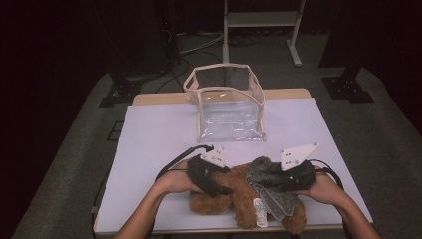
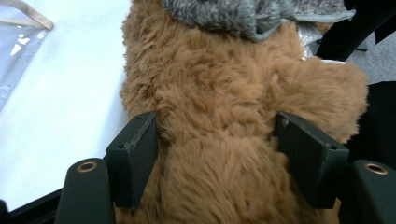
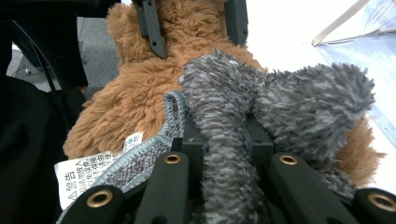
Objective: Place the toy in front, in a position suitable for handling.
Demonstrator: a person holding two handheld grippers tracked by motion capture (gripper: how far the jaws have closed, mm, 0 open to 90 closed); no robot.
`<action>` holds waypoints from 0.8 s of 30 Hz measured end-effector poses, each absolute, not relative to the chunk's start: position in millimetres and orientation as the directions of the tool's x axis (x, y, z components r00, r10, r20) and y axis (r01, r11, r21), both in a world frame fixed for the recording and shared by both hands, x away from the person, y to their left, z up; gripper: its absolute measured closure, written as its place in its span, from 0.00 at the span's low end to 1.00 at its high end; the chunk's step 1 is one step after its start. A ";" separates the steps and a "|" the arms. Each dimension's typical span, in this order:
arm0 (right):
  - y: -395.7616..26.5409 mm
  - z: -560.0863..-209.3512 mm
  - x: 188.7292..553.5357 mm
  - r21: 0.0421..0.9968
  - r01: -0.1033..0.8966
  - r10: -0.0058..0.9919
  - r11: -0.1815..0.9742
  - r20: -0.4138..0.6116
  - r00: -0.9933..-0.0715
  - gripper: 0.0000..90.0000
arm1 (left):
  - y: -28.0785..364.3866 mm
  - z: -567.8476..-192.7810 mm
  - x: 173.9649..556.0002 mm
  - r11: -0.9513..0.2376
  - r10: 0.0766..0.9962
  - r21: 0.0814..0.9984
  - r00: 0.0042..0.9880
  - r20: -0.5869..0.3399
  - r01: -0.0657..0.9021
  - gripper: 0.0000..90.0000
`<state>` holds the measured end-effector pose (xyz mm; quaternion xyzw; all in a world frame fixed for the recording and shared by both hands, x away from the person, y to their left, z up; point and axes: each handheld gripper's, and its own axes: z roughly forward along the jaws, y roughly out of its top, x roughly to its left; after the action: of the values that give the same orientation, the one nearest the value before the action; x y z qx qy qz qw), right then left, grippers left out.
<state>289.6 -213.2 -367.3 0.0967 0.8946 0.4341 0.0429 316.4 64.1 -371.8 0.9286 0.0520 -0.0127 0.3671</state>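
Observation:
A brown plush toy [image 1: 219, 201] lies near the table's front edge, with a grey fuzzy cloth [image 1: 276, 198] draped over its right part. My left gripper [image 1: 228, 189] comes in from the left. In the left gripper view its two jaws press into the brown plush toy [image 2: 224, 93] from both sides, around the left gripper [image 2: 222, 154]. My right gripper [image 1: 263, 181] comes in from the right. In the right gripper view my right gripper [image 3: 227, 135] is shut on a fold of the grey cloth [image 3: 224, 93]. A white care label [image 3: 88, 175] hangs at the cloth's edge.
A clear plastic bag with beige trim [image 1: 226, 99] stands open at the back middle of the white-covered table [image 1: 159, 134]. A metal stand and cables are on the floor beyond. The person's forearms enter from the bottom edge.

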 end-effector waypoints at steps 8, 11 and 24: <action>-214.5 -368.8 289.5 0.789 0.140 0.216 0.598 0.010 -0.976 0.84 | 59.1 -378.5 318.6 -0.721 0.089 0.685 0.994 -0.061 0.107 0.32; -214.8 -369.2 289.4 0.793 0.138 0.216 0.593 0.009 -0.976 0.84 | 65.5 -375.8 315.8 -0.704 0.099 0.702 0.994 -0.051 0.107 0.33; -220.5 -373.3 285.5 0.798 0.148 0.216 0.585 0.022 -0.976 0.84 | 109.3 -364.8 313.4 -0.640 0.158 0.751 0.984 -0.077 0.162 0.30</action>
<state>285.5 -220.5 -373.3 0.1025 0.8893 0.4440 0.0385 313.4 109.3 -364.8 0.9055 0.0884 -0.0023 0.4150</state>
